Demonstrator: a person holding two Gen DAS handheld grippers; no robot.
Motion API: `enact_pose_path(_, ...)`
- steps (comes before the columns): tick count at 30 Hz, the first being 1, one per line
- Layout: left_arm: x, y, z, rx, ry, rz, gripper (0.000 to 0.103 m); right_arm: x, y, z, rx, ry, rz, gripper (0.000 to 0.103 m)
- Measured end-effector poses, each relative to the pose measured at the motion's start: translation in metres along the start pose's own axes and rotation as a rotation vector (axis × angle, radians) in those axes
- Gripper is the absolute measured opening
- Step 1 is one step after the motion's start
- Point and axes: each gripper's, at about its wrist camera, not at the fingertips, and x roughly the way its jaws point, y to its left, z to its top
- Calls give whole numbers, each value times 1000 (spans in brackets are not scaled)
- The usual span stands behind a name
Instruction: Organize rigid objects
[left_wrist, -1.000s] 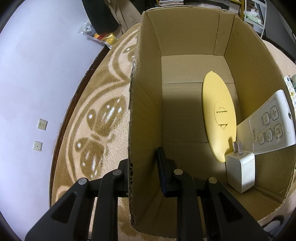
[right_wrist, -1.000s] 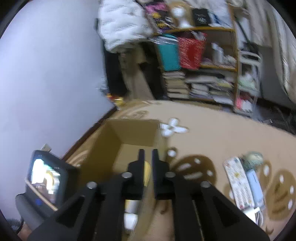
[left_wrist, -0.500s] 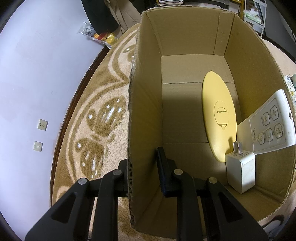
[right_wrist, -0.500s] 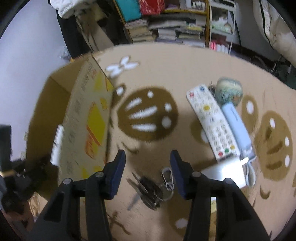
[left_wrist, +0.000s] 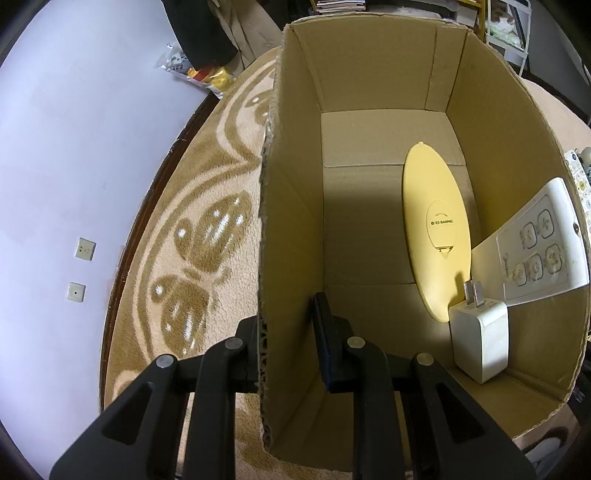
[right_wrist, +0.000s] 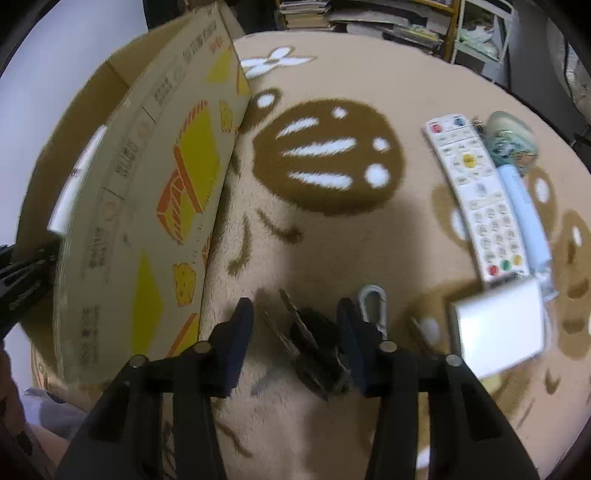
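1. Already in the cardboard box (left_wrist: 369, 96): yellow oval disc (left_wrist: 436, 229), white fan remote (left_wrist: 535, 247), white charger plug (left_wrist: 480, 339).
2. Left gripper (left_wrist: 288, 332) pinching the box's near wall, steadying it.
3. Right gripper (right_wrist: 295, 332) spread wide, straddling the key bunch (right_wrist: 314, 343) on the carpet (right_wrist: 332, 240).
4. Still out there: long remote (right_wrist: 476, 199), white block (right_wrist: 498, 325), round trinket (right_wrist: 511, 142).

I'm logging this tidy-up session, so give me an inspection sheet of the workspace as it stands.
Surface: patterned beige rug.
Job's things: cardboard box holds a yellow oval disc, white charger and white remote; key bunch, long remote and a white block lie on the rug.
Clutter: round patterned object.
Grippers: left gripper straddles the box wall; right gripper open around the keys.
Cables: nothing seen.
Surroundings: bookshelf, wall sockets.
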Motion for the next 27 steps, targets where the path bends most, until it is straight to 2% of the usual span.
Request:
enact_pose_path(1, 0, 1, 0, 0, 0, -1, 21, 1, 1, 0, -7, -15, -28, 15)
enact_pose_path(3, 0, 1, 0, 0, 0, -1, 21, -5, -1, 2, 9, -54, -58, 2)
enact_pose_path(8, 1, 3, 1, -4, 4, -7, 21, -44, -5, 7, 40, -247, -53, 2)
enact_pose_path(13, 1, 4, 1, -1, 2, -4, 21, -68, -9, 15, 104, -341, 28, 2)
enact_pose_path(20, 2, 2, 1, -2, 5, -4, 21, -127, 11, 34, 57, -540, 48, 2)
enact_pose_path(27, 1, 0, 1, 1, 2, -4, 20, -167, 36, 55, -5, -651, 107, 2)
